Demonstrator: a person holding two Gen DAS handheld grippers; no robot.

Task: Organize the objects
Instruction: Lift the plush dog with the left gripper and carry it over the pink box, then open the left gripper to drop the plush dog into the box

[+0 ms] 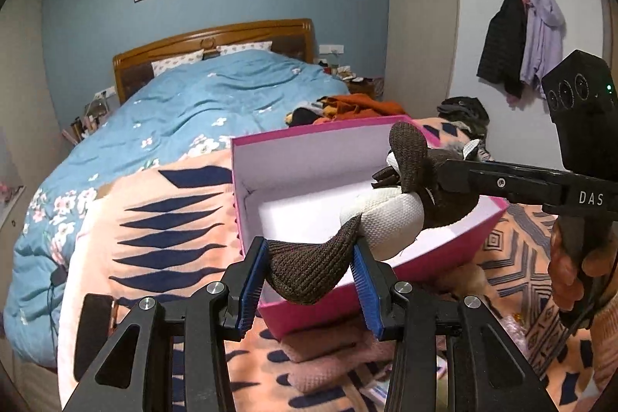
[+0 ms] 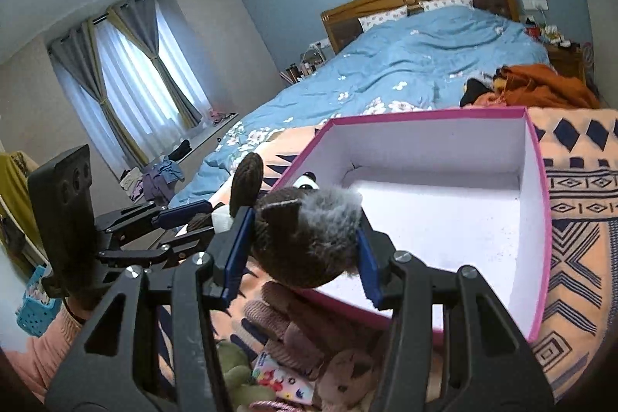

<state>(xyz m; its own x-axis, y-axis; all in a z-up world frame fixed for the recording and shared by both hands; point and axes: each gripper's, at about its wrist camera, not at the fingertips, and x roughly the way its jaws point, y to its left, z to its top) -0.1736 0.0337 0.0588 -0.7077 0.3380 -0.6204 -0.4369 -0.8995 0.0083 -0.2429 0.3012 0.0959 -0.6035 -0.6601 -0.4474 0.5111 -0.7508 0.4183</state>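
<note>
A knitted plush toy (image 1: 390, 215), brown with a white belly, hangs over the near edge of an open pink box (image 1: 309, 133) with a white inside. My left gripper (image 1: 309, 275) is shut on the toy's brown foot, its blue pads pressing on both sides. My right gripper (image 2: 303, 251) is shut on the toy's furry brown head (image 2: 305, 238). In the left wrist view the right gripper (image 1: 440, 180) comes in from the right, held by a hand. The right wrist view shows the left gripper (image 2: 193, 224) at the left, beside the box (image 2: 444, 141). Nothing lies in the box.
The box rests on a peach patterned blanket (image 1: 166, 230) across the foot of a bed with a blue floral duvet (image 1: 216, 91). Pink knit gloves (image 2: 286, 323), a green plush (image 2: 235, 369), a small pink plush (image 2: 347, 377) and a booklet (image 2: 282, 381) lie below the grippers. Orange clothes (image 2: 540, 83) lie behind the box.
</note>
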